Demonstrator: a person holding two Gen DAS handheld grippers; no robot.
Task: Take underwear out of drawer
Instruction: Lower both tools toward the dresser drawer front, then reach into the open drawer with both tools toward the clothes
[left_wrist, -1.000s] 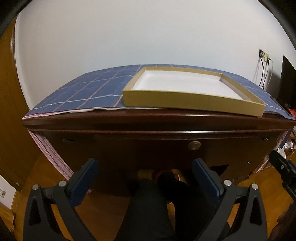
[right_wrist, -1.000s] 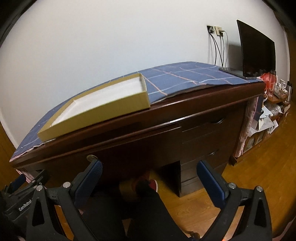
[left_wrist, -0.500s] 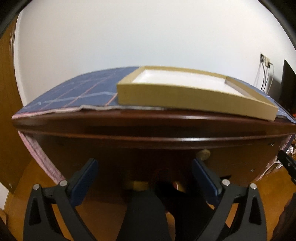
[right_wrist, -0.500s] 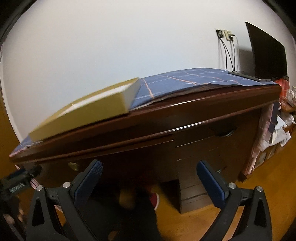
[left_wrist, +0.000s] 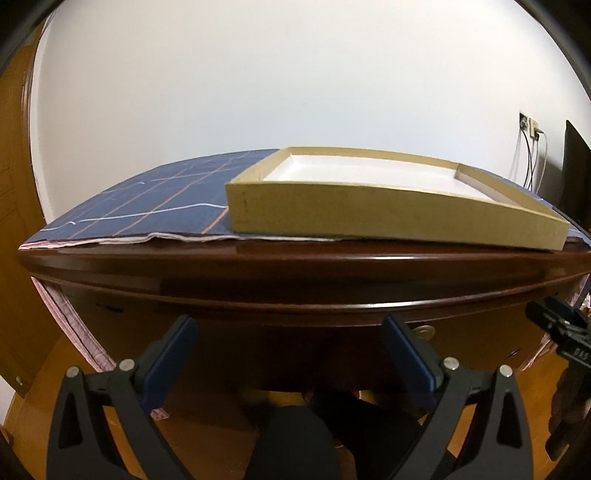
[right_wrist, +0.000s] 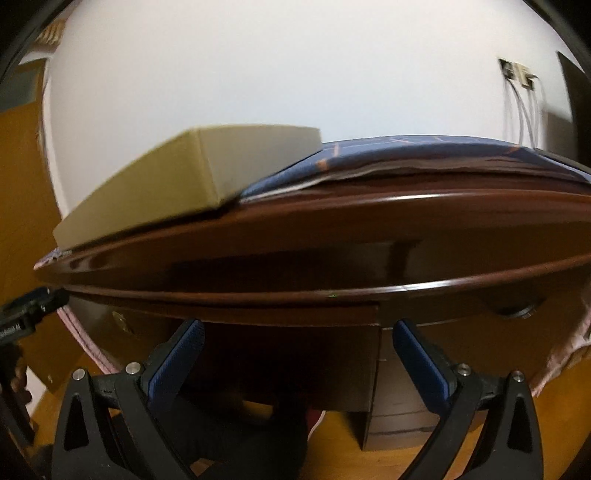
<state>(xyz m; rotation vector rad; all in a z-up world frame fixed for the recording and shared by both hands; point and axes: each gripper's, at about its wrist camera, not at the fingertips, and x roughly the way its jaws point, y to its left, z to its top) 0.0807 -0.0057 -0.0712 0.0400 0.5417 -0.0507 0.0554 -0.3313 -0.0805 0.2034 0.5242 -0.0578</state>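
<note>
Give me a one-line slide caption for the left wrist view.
Open left gripper below the edge of a dark wooden desk, where a shallow cardboard tray sits on a blue checked cloth.

The drawer (right_wrist: 288, 328) — a dark wood front under the desk's edge — sits shut, just ahead of the right jaws and spanning the gap between them; no underwear shows in either view.

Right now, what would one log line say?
left gripper: open | right gripper: open | drawer: shut | tray: on desk
</note>
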